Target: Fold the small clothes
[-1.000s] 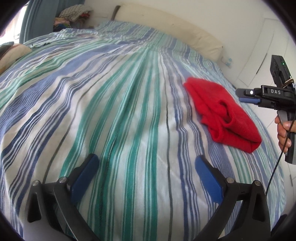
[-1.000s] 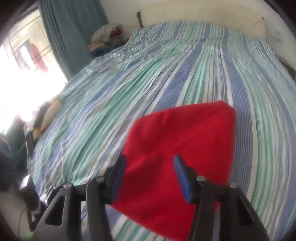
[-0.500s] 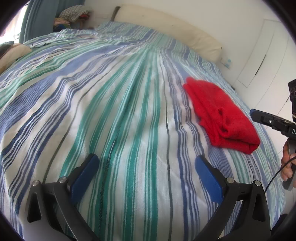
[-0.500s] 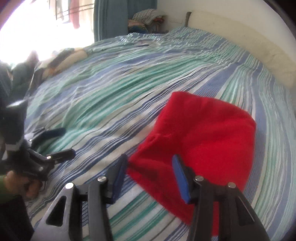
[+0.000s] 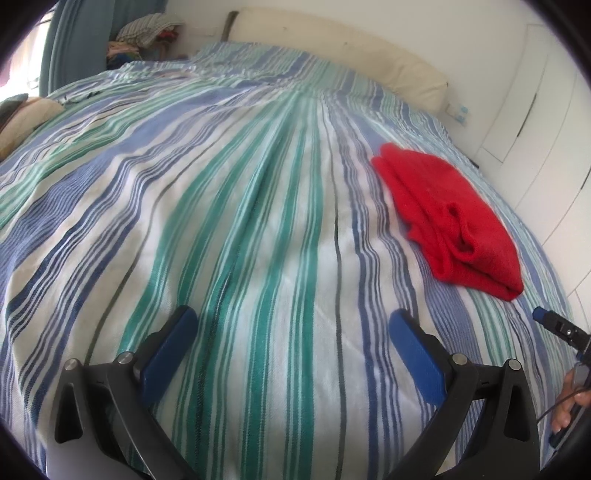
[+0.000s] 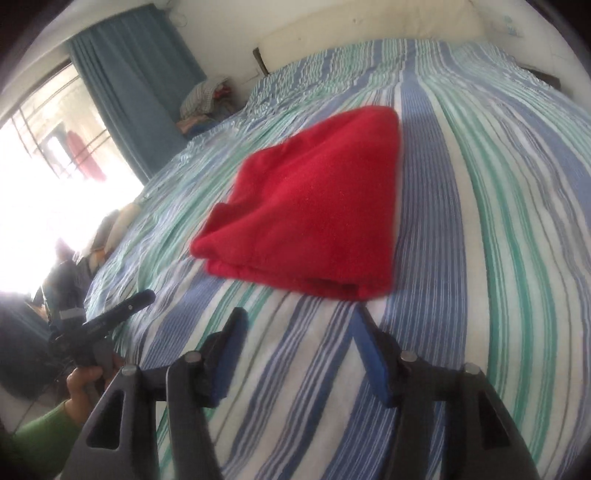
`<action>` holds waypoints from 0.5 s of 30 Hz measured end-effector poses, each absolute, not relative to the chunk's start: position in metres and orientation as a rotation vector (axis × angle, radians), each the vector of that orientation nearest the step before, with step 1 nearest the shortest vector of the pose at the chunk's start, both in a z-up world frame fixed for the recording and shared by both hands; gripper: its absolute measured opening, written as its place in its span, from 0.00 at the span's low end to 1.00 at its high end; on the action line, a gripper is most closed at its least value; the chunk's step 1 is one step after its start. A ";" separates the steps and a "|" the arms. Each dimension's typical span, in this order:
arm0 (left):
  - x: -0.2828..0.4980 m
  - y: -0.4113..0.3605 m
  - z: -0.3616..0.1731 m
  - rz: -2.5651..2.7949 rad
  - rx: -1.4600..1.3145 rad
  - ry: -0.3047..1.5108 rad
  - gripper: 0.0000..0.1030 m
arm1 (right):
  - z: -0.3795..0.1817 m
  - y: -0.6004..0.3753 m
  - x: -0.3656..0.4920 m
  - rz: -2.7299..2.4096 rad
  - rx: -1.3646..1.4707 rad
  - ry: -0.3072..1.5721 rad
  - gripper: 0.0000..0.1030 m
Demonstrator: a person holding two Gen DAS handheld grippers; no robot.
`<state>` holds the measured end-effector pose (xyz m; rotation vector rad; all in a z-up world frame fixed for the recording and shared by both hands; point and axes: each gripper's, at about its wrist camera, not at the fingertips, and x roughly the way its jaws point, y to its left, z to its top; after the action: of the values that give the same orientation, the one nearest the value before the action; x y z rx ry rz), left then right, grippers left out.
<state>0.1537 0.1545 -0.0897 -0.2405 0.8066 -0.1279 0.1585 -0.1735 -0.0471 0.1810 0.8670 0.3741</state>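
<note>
Cloth point(image 6: 314, 206), red and folded on the striped bed point(image 6: 480, 184), is found at twelve o'clock just beyond the empty, spread right claw point(image 6: 299, 332), while the equally spread left claw point(image 5: 291, 332) is kept well apart.

Setting: home bedroom. Evidence: large bed point(image 5: 229, 206) under a blue, green and white striped cover; cream padded headboard point(image 5: 332, 44) against a white wall; blue curtain point(image 6: 136, 85) beside a bright barred window point(image 6: 48, 147); heap of clothes point(image 5: 147, 33) in the corner; white cupboard doors point(image 5: 532, 103) along one side.
</note>
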 end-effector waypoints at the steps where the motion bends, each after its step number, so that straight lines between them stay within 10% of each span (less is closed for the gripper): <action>1: 0.154 0.154 -0.090 -0.124 -0.236 0.808 1.00 | -0.045 -0.174 0.148 0.345 0.154 0.837 0.70; 4: 0.154 0.151 -0.090 -0.116 -0.224 0.811 1.00 | -0.063 -0.194 0.129 0.264 0.197 0.822 0.89; 15: 0.154 0.145 -0.091 -0.088 -0.185 0.821 1.00 | -0.079 -0.212 0.124 0.277 0.313 0.796 0.90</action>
<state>0.1541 0.1452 -0.0909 -0.1849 0.8209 -0.0883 0.1236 -0.2122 -0.0787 0.3134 0.7956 0.2775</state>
